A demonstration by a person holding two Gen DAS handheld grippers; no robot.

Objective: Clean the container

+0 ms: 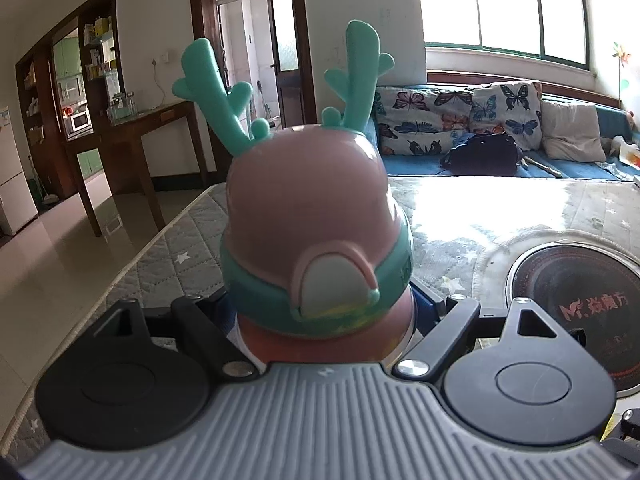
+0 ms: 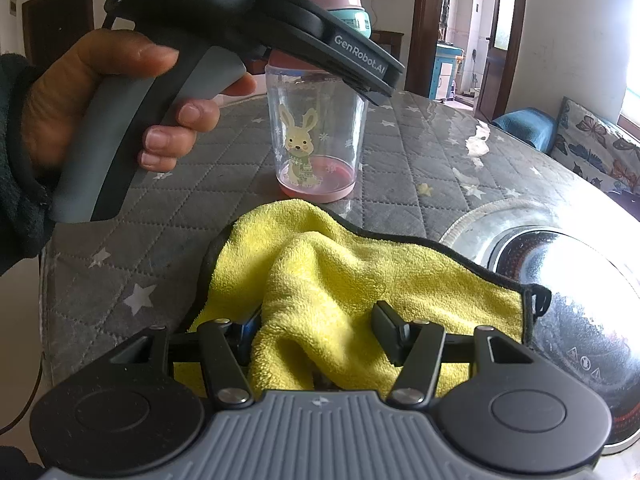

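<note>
A clear cup with a rabbit print (image 2: 316, 136) stands upright on the quilted table cover (image 2: 120, 240). Its pink lid (image 1: 308, 208) has a teal collar and teal antlers (image 1: 216, 92). My left gripper (image 1: 320, 312) is shut on the cup's neck just under the collar, and one of its fingers (image 2: 360, 58) shows across the cup in the right wrist view. A yellow cloth (image 2: 320, 264) lies bunched in front of the cup. My right gripper (image 2: 316, 324) rests low over it, open, with a raised fold of cloth between its fingers.
A round induction cooktop with a metal rim (image 2: 580, 304) is set into the table right of the cloth, also visible as the cooktop (image 1: 576, 312). A person's hand (image 2: 80, 100) holds the left gripper's handle. A sofa with cushions (image 1: 480, 120) stands beyond the table.
</note>
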